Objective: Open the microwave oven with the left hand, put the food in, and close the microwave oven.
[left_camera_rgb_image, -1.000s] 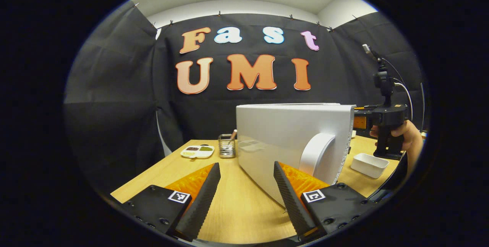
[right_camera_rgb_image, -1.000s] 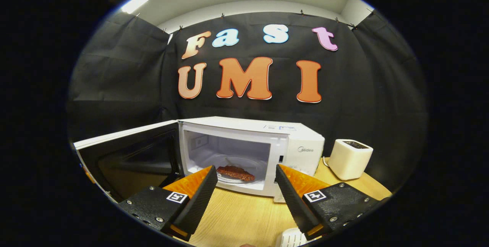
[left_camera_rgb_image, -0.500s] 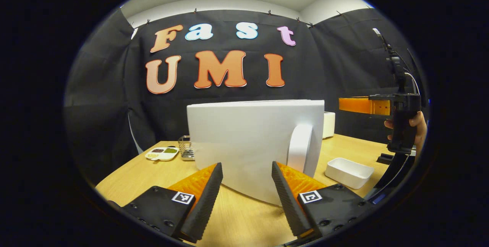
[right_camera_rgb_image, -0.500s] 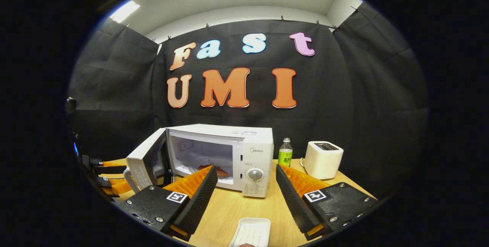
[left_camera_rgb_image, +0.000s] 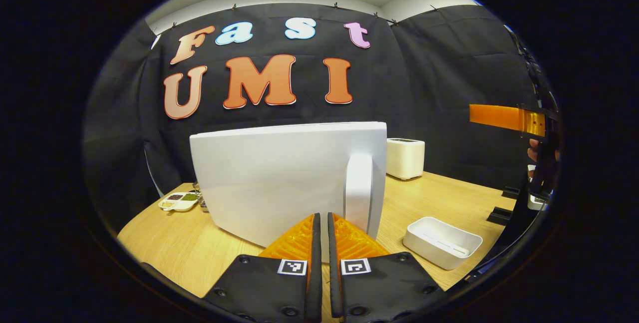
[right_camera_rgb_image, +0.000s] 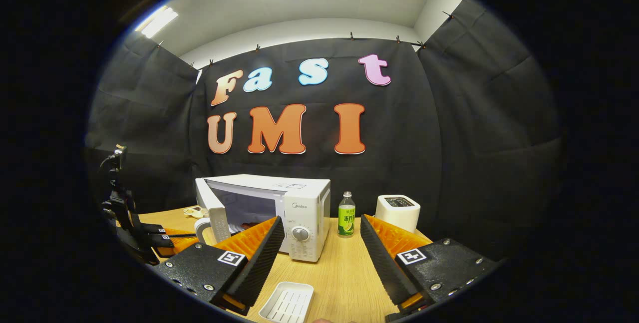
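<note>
Left gripper view: my left gripper (left_camera_rgb_image: 322, 243) sat level, fingers together, aimed at the microwave door (left_camera_rgb_image: 289, 178) beside its handle (left_camera_rgb_image: 358, 188). Right gripper (right_camera_rgb_image: 322, 255) level, fingers apart. Food (right_camera_rgb_image: 248, 225) inside microwave (right_camera_rgb_image: 279, 213).

On our left gripper (left_camera_rgb_image: 322, 263) we see ribbed wedge fingers on black screw-studded blocks, each bearing a square black-and-white marker. Our right gripper (right_camera_rgb_image: 322, 258) looks the same, its finger edges finely serrated.
</note>
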`<state>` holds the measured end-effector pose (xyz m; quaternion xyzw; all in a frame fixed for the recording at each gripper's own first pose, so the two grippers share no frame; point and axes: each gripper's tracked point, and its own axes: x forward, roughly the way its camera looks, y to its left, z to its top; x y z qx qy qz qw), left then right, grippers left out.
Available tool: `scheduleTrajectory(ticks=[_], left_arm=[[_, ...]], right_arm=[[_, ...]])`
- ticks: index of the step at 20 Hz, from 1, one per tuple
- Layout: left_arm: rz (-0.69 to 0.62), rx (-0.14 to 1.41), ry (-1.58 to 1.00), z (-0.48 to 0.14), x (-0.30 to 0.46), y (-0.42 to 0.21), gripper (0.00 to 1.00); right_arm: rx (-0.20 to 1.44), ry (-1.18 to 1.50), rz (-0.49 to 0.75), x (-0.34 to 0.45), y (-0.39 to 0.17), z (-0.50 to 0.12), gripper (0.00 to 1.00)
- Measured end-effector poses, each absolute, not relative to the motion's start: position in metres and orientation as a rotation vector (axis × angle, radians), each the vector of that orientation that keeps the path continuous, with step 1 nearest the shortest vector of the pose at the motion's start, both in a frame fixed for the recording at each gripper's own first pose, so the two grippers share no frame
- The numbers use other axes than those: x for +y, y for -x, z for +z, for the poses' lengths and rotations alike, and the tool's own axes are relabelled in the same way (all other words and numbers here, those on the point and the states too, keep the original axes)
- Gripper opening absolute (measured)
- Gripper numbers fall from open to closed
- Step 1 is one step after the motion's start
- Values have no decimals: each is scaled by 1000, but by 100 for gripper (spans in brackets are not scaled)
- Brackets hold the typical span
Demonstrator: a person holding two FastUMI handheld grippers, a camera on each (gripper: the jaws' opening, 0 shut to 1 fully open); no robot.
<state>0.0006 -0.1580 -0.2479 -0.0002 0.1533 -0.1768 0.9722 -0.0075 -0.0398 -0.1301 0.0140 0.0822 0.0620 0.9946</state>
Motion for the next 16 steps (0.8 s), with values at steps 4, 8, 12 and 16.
scheduleTrajectory(ticks=[4, 8, 12, 16], left_arm=[[-330, 351, 56, -262, -172, -28, 5], [-319, 368, 16, -262, -183, -54, 5], [-328, 367, 1, -261, -200, -79, 5], [-313, 380, -12, -275, -213, -100, 5]], right_arm=[[157, -32, 107, -56, 7, -128, 95], [151, -35, 96, -64, 6, -126, 95], [144, -52, 86, -70, 4, -123, 95], [146, -58, 65, -81, 4, -124, 95]])
